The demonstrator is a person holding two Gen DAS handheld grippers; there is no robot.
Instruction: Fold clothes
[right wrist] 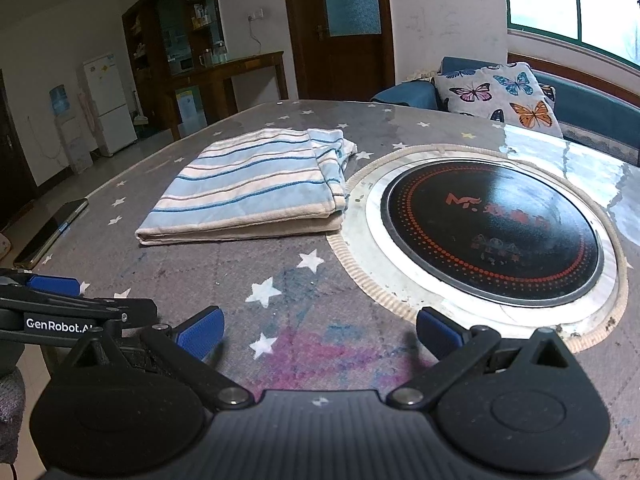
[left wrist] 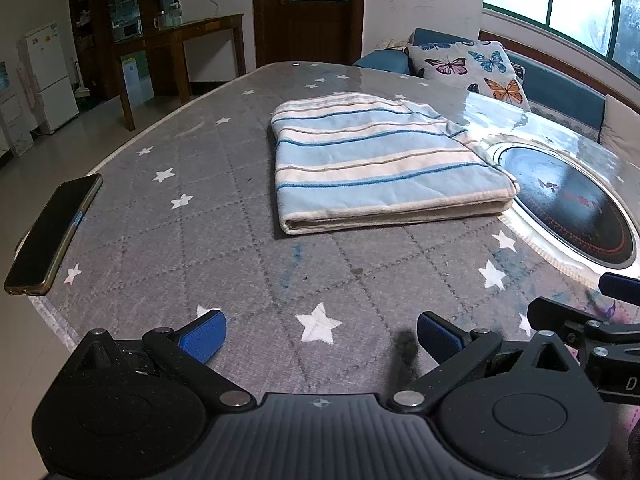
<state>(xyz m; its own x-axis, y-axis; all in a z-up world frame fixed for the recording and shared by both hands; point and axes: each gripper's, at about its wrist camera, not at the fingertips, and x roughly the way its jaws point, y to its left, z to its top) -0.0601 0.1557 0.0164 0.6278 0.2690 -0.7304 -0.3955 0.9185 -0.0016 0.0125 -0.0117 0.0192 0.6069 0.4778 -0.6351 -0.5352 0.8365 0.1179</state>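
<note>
— What's that on the table?
— A blue-and-white striped cloth (left wrist: 384,164) (right wrist: 256,184), folded into a flat rectangle, thick folded edge facing us, lying just beside the round cooktop.

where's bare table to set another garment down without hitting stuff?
Bare strip between the grippers' side and the folded striped cloth; more between the cloth and the phone at the left edge. Right side is crowded: the cloth's edge meets the round cooktop rim.

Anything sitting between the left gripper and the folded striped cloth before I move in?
Nothing: in the left wrist view only bare star-print tablecloth lies between the open left gripper and the folded striped cloth.
</note>
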